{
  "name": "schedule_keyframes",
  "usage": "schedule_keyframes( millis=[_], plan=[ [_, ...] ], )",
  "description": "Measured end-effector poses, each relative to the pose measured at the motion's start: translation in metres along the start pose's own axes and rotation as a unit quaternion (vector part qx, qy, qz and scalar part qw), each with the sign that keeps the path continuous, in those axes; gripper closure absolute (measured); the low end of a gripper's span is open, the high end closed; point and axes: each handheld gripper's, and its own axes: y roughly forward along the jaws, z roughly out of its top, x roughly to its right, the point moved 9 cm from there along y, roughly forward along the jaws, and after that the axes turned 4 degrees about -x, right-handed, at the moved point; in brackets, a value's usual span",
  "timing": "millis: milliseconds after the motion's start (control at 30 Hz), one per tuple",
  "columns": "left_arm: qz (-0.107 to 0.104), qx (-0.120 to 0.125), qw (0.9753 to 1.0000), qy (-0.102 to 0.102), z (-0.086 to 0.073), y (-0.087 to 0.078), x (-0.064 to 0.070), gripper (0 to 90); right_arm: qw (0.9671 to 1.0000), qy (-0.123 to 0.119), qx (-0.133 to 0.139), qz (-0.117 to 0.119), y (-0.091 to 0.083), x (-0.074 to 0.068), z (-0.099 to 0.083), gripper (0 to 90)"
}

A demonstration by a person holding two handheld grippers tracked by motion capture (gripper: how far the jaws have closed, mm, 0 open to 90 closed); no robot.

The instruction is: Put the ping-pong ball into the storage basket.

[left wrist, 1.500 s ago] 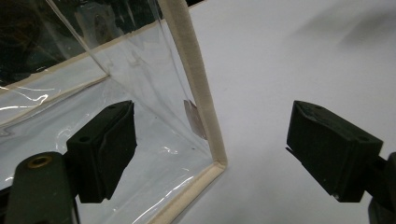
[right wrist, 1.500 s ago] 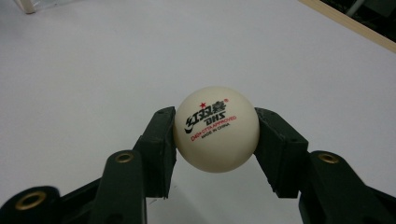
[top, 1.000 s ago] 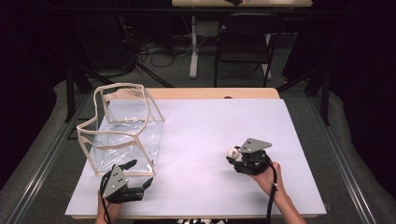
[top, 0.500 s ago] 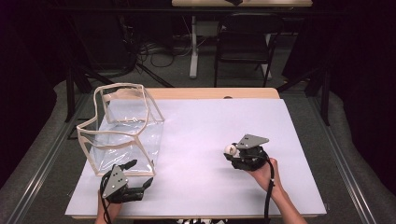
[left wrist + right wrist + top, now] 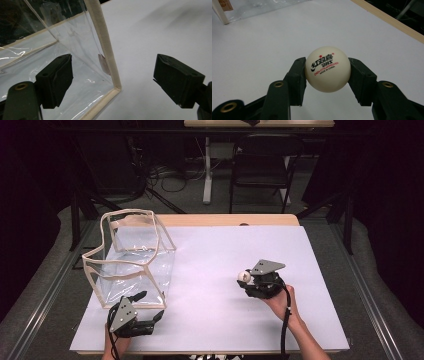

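right gripper (image 5: pixel 327 75) clamps the white ball (image 5: pixel 327 68) between both jaws; left gripper (image 5: pixel 112 80) gapes astride the clear bag (image 5: pixel 75 47) corner.

Each gripper was matte black with two blocky jaws. The left gripper (image 5: pixel 150 309) carried a grey three-cornered plate dotted with small dark holes, and so did the right gripper (image 5: pixel 246 280). Brass-coloured screw inserts sat in the jaw arms, and small round recesses marked the jaw blocks. A black cable trailed from each gripper along the person's forearm. Both forearms were bare of sleeves.
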Motion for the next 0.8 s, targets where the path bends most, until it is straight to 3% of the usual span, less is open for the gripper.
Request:
schedule_keyframes(
  millis=[800],
  plan=[
    [0.001, 0.001, 1.0000, 0.000, 0.000, 0.000, 0.000, 16.1, 0.9999, -0.005, 0.009, 0.001, 0.004, 0.005, 0.018, 50.8]
  ],
)
